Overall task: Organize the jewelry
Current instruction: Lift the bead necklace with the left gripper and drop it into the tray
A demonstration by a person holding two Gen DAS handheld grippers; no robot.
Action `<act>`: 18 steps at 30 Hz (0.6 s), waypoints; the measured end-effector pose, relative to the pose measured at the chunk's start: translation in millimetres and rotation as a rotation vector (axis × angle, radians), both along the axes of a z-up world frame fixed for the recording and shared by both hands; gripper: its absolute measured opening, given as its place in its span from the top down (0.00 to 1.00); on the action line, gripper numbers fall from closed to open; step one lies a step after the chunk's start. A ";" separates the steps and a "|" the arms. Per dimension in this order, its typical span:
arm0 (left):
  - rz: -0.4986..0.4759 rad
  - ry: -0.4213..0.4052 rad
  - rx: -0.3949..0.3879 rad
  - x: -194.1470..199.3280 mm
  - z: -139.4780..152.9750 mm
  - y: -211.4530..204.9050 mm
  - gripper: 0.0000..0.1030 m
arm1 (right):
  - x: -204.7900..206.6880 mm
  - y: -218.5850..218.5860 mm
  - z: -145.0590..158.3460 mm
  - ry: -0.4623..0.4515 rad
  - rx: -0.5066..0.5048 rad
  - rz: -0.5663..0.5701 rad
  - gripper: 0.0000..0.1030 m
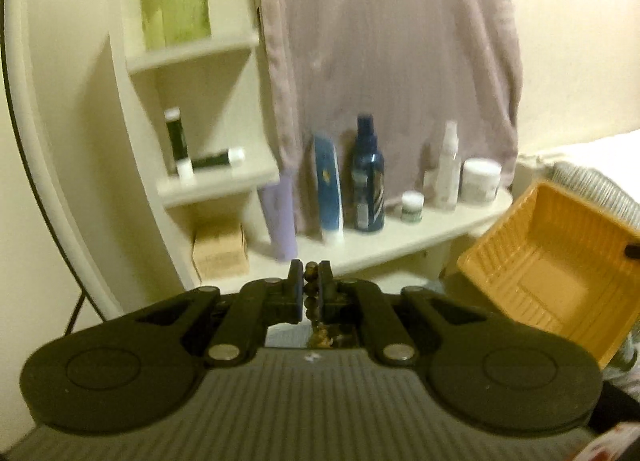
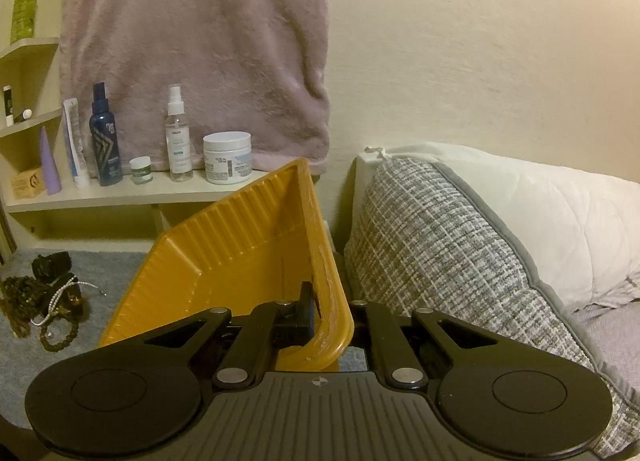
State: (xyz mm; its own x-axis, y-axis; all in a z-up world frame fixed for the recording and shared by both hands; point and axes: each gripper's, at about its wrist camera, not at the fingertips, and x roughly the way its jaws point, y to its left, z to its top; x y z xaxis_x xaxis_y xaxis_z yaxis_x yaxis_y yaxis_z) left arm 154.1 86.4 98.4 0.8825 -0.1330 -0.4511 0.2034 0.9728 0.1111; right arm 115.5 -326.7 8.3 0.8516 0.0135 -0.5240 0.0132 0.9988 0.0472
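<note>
Fingers (image 1: 298, 289) of left gripper (image 1: 311, 288) clenched on a dark beaded strand (image 1: 310, 293), beads stacked vertically in the gap, tail hanging below. Right gripper (image 2: 329, 313) grasps rim of yellow tray (image 2: 224, 261), tilted up off the floor. Tray lies right of the left gripper, mouth facing it; strand likely goes rightward in. Remaining jewelry pile (image 2: 44, 293) sits on carpet (image 2: 112, 277), left of tray.

The left wrist view is blurred throughout, so the labels on the bottles (image 1: 368, 177) cannot be read; the bead string (image 1: 311, 293) pinched in the left tool (image 1: 311, 281) runs down out of sight behind the tool body; the right tool (image 2: 329, 309) has its far finger hidden behind the yellow tray (image 2: 224, 261) rim; the jewelry heap (image 2: 44, 297) is cut by the left edge.
</note>
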 end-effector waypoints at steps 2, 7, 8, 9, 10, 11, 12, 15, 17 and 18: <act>-0.015 -0.013 0.001 -1.6 10.5 -1.1 0.94 | 0.3 -0.1 0.0 0.000 -0.002 0.000 0.94; -0.061 -0.047 0.020 -4.1 37.5 -12.0 0.94 | 0.5 -0.3 -0.2 -0.001 -0.004 -0.002 0.94; -0.071 -0.051 0.022 -3.3 41.1 -14.8 0.94 | 0.8 -0.7 -0.2 -0.001 -0.004 -0.001 0.94; -0.082 -0.055 0.022 -3.8 45.4 -17.4 0.94 | 0.8 -0.6 -0.1 -0.001 -0.005 -0.001 0.94; -0.095 -0.059 0.019 -3.9 50.0 -20.7 0.94 | 1.0 -0.7 -0.1 -0.001 -0.004 -0.001 0.94; -0.108 -0.061 0.016 -4.0 54.0 -24.0 0.94 | 1.0 -0.6 0.0 0.000 -0.004 -0.001 0.94; -0.125 -0.062 0.013 -3.5 57.8 -27.8 0.94 | 1.0 -0.6 0.1 -0.001 -0.005 0.000 0.94; -0.182 -0.066 -0.001 -3.0 69.7 -42.6 0.94 | 1.2 -1.6 -0.3 0.001 -0.006 0.001 0.94; -0.229 -0.062 -0.022 -1.9 75.1 -55.2 0.94 | 1.1 -1.0 -0.2 0.000 -0.008 0.001 0.94; -0.254 -0.061 -0.034 -2.2 77.7 -62.1 0.94 | 0.9 -1.0 -0.3 -0.001 -0.008 0.000 0.94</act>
